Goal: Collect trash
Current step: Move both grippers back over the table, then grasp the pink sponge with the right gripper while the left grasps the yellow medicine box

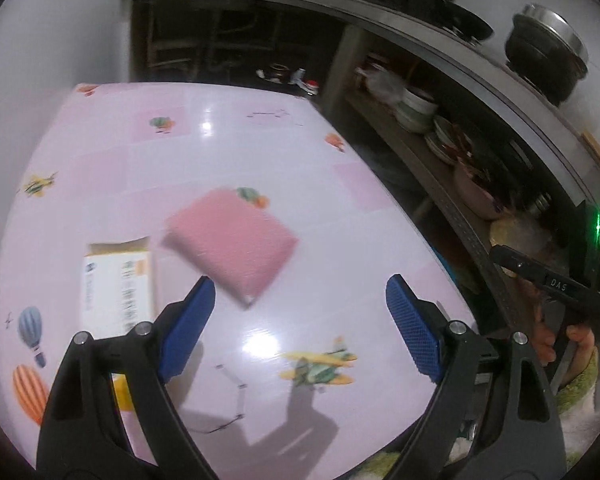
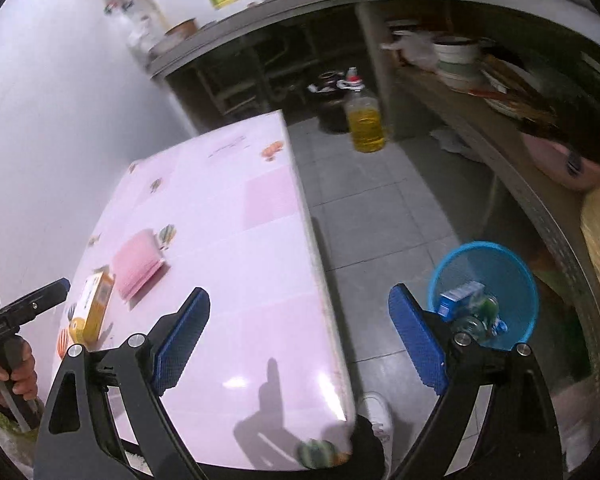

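A pink flat packet (image 1: 233,242) lies on the pink patterned table (image 1: 260,152), with a white and orange box (image 1: 118,286) to its left. My left gripper (image 1: 300,322) is open and empty, just short of the packet. My right gripper (image 2: 300,336) is open and empty over the table's right edge (image 2: 320,272). In the right wrist view the packet (image 2: 138,268) and the box (image 2: 94,306) lie at the left. A blue mesh bin (image 2: 486,288) stands on the floor at the right, holding a blue carton (image 2: 458,298) and other trash.
A shelf unit (image 2: 540,200) with bowls and plates runs along the right. A bottle of yellow oil (image 2: 366,118) stands on the tiled floor beyond the table. A wall lies to the left of the table. A white shoe (image 2: 376,412) is near the table corner.
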A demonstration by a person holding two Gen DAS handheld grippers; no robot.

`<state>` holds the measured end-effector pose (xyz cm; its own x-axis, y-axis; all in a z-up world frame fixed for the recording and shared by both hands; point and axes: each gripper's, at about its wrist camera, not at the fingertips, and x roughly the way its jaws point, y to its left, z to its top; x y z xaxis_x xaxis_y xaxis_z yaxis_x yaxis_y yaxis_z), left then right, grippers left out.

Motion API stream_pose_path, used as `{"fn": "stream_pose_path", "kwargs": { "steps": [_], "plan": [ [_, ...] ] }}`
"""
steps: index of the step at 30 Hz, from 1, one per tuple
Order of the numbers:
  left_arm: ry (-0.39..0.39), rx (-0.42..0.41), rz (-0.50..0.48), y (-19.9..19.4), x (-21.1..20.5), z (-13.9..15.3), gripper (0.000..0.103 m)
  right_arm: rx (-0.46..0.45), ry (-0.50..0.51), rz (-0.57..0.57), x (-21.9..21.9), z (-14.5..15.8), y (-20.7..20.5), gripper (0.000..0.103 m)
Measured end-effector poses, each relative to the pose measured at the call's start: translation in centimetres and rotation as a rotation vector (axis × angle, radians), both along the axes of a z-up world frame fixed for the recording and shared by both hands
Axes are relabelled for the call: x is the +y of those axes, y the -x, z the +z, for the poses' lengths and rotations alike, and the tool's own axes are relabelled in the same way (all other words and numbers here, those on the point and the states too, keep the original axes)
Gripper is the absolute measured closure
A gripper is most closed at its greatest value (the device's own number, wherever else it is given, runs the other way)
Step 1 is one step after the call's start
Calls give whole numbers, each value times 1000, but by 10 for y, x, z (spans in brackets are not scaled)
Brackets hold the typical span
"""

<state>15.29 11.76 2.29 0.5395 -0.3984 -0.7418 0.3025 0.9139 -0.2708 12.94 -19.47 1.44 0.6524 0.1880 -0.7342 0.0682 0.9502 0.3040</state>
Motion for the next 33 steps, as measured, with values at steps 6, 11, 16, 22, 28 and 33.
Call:
{"fn": "stream_pose_path", "kwargs": {
  "steps": [6, 11, 16, 22, 28, 33],
  "plan": [
    [-26, 15, 106, 16, 47, -11, 20, 18, 8, 105, 41, 2, -18, 15],
    [-34, 21, 166, 28, 71, -22, 20, 60, 10, 213, 82, -2, -41, 15],
    [-121, 6, 188, 22, 78, -32, 20, 63, 42, 362, 133, -2, -67, 15],
    [-132, 74, 217, -10, 87, -52, 20, 66, 225, 624, 210, -15, -111, 15],
    [-154, 118, 248, -31, 93, -71, 20, 119, 226, 729, 253, -35, -155, 15],
    [-158, 167, 257, -39, 95, -84, 28, 167, 272, 761, 269, -55, -159, 15]
  ]
}}
